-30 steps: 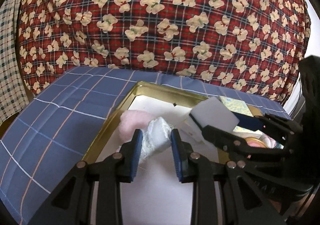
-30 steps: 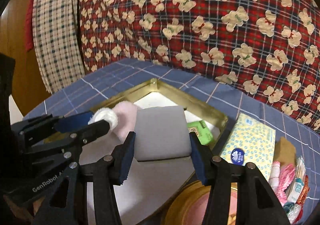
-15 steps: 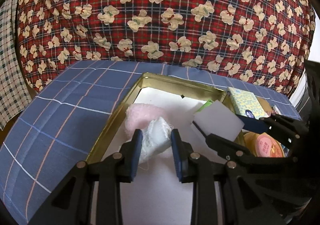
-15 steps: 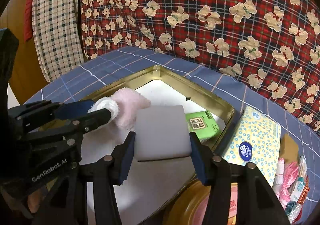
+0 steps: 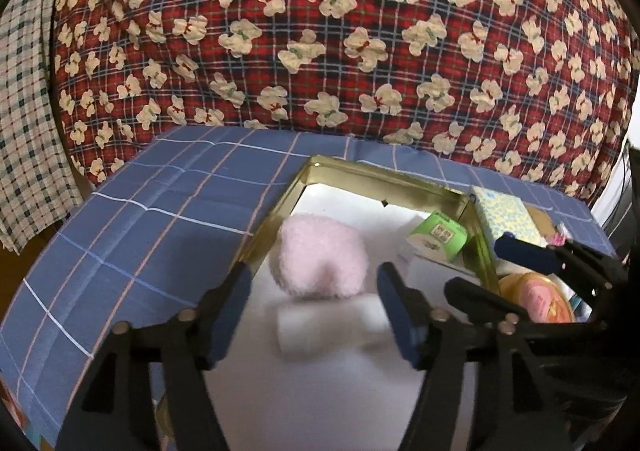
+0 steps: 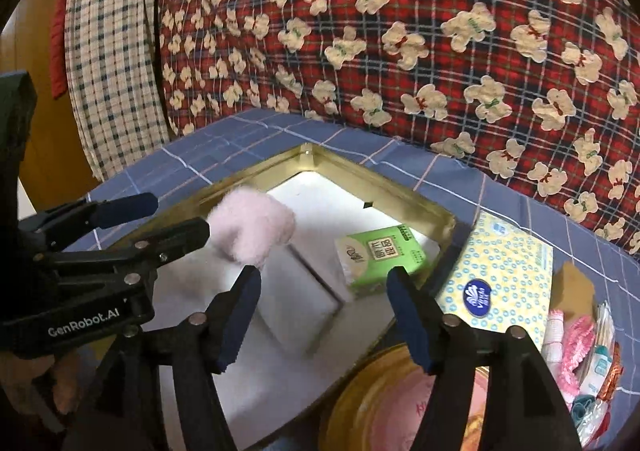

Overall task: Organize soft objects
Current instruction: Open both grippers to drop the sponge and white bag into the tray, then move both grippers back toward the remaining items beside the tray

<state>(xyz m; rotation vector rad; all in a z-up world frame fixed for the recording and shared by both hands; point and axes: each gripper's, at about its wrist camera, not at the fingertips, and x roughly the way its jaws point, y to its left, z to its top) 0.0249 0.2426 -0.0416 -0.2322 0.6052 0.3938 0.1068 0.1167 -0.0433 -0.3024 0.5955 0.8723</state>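
Observation:
A gold metal tray with a white floor lies on the blue checked cloth. Inside it are a pink fluffy puff and a green tissue pack. My left gripper is opening; a blurred white bundle lies loose on the tray floor between its fingers, untouched by the pads. My right gripper is opening too. A white sponge block, blurred, lies in the tray below its spread fingers, clear of both pads.
A yellow patterned tissue box lies right of the tray. A round gold tin with a pink lid stands near it, and small packets pile at far right. A red bear-print quilt rises behind.
Both grippers have opened. The left let go of the white bundle and the right let go of the sponge block; both pieces now lie in the tray.

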